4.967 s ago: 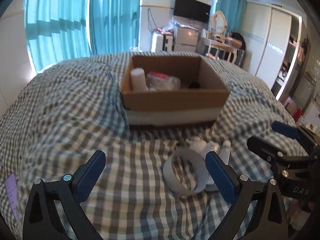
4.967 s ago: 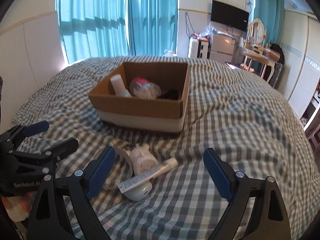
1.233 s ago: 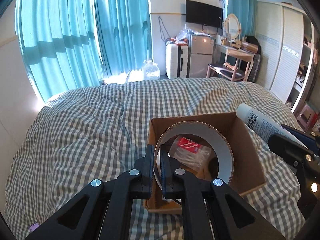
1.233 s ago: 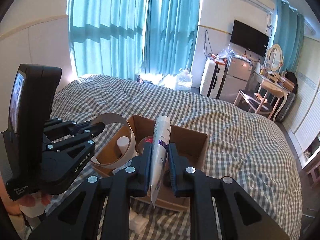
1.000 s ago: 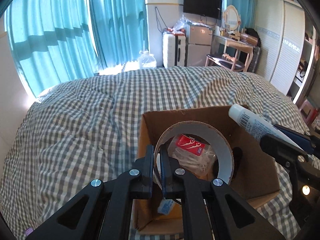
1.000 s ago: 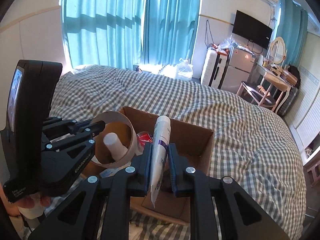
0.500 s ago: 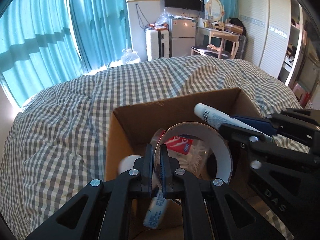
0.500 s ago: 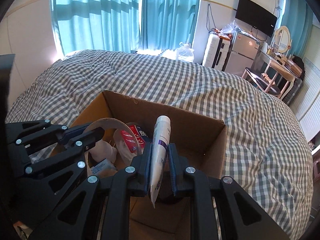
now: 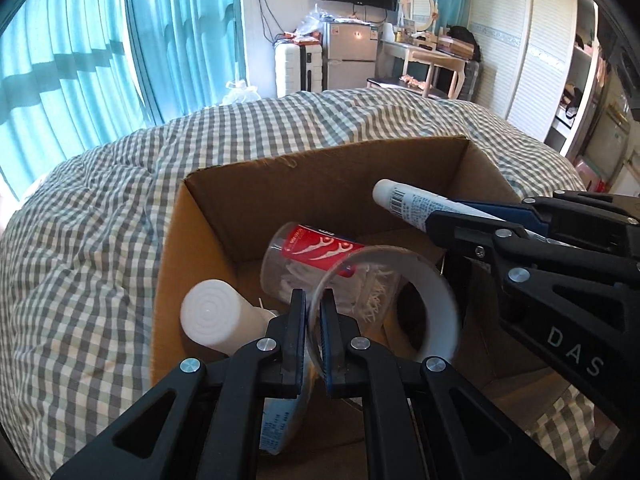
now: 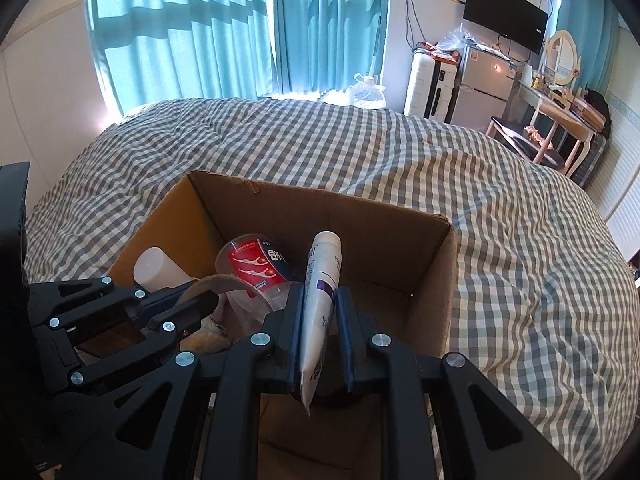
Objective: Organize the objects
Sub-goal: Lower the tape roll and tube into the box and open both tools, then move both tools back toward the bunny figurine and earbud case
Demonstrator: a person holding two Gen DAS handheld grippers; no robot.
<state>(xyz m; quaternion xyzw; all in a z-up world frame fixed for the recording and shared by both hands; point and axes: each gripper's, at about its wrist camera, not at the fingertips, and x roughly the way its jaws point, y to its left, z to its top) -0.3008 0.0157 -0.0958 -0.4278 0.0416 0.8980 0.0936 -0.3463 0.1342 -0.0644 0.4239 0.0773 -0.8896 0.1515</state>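
An open cardboard box (image 9: 320, 172) stands on the checked bed. My left gripper (image 9: 313, 300) is shut on the wall of a white tape roll (image 9: 436, 288) and holds it inside the box, over the contents. My right gripper (image 10: 320, 300) is shut on a white tube (image 10: 322, 280) with purple print, cap pointing forward, held just above the box's middle. The tube also shows in the left wrist view (image 9: 412, 204), and the tape roll in the right wrist view (image 10: 212, 282). The box (image 10: 440, 264) holds a clear tub with a red label (image 9: 316, 248) and a white bottle (image 9: 212, 316).
The grey checked duvet (image 10: 520, 240) surrounds the box on all sides. Teal curtains (image 10: 200, 32), a white suitcase, a small fridge (image 10: 484, 84) and a dressing table stand beyond the bed. A blue-labelled item (image 9: 276, 424) lies at the box's near left.
Both grippers have come down and forward over the box. The tape roll has gone from above the rim to inside the box. The tube now hangs over the box's middle.
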